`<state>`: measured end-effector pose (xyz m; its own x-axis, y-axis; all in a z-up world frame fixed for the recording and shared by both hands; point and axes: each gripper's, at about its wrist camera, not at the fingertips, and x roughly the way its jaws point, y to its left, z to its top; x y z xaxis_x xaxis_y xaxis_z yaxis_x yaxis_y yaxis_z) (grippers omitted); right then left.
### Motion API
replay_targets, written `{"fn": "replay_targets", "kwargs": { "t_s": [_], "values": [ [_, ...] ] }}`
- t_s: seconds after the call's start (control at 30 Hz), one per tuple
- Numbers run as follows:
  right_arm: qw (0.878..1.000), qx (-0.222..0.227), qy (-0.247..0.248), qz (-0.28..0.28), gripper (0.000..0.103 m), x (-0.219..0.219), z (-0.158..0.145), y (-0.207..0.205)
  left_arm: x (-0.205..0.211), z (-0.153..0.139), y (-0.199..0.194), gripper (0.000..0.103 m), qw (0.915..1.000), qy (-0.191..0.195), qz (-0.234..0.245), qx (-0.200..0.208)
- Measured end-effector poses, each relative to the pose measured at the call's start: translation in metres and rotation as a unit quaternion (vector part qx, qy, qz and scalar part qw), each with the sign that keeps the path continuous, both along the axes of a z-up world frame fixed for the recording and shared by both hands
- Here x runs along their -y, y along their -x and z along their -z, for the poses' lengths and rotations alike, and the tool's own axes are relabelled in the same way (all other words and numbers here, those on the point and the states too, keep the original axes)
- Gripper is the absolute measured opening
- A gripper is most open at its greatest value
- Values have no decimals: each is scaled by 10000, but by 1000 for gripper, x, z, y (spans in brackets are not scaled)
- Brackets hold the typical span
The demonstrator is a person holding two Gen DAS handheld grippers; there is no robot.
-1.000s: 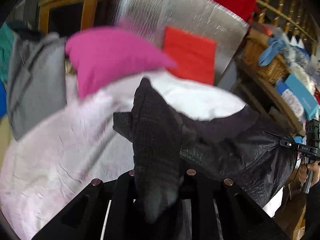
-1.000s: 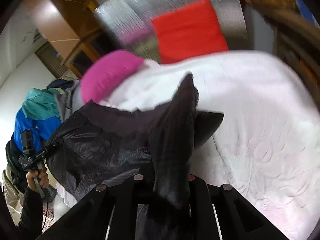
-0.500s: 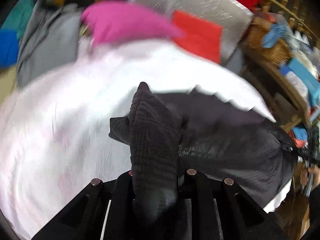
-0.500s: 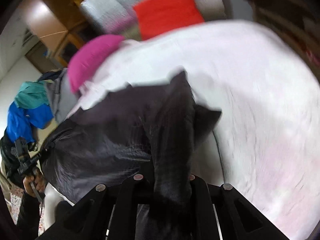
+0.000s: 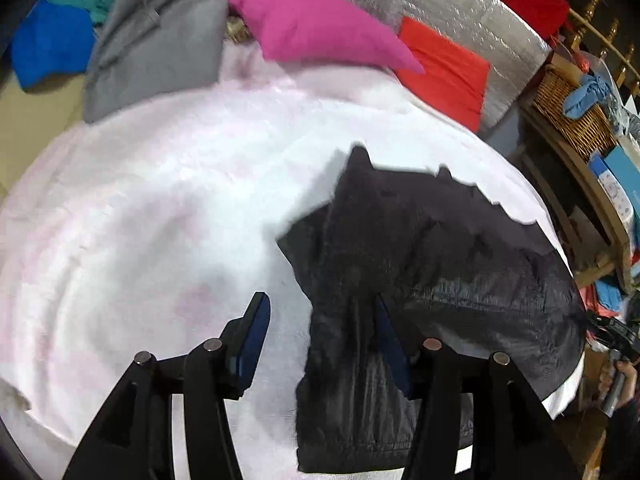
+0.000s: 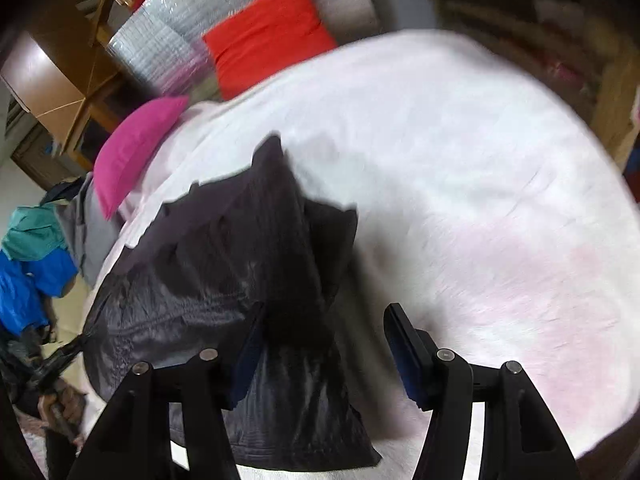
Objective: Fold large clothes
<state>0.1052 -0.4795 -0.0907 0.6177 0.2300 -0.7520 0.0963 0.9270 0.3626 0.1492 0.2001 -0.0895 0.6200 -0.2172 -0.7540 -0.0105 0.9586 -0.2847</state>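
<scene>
Black jacket point(image 5: 432, 264): spread on the white bedspread point(image 5: 160, 200), near edge. My left tongs point(image 5: 320, 336): jaws wide apart, holding nothing. My right tongs point(image 6: 324, 340): likewise wide apart, empty, over the jacket's corner.

The black quilted jacket point(image 5: 460, 280) lying against the inner fingers is thin synthetic cloth with a faint sheen and fine crinkles. Under the fingers the white-pink bedspread point(image 5: 168, 208) is soft, matt, slightly fuzzy cloth. The gripper fingers point(image 5: 256, 332) are matt black plastic with smooth blue pads and dull metal pins. Far beyond the fingertips stand a matt magenta cloth pillow point(image 5: 316, 32), a red cloth cushion point(image 6: 268, 32), shiny silver bubble foil point(image 5: 452, 12) and a rough woven wicker basket point(image 5: 572, 108).
</scene>
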Motion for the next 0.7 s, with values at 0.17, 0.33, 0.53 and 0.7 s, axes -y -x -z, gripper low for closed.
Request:
{"fn": "replay_targets", "kwargs": {
  "t_s": [0.17, 0.33, 0.53, 0.7],
  "values": [
    [9965, 417, 645, -339, 71, -35, -34, -14, 11, -15, -7, 64, 9996, -66, 45, 283],
    [9944, 43, 931, -494, 71, -50, -17, -62, 36, 4, -34, 64, 9995, -153, 247, 77],
    [9946, -471, 336, -860, 25, -56, 12, -110, 44, 21, -52, 64, 9992, -265, 292, -91],
    [9948, -426, 667, -646, 8, -49, 5, -110, 50, 33, -66, 64, 9982, -460, 355, -137]
  ]
}}
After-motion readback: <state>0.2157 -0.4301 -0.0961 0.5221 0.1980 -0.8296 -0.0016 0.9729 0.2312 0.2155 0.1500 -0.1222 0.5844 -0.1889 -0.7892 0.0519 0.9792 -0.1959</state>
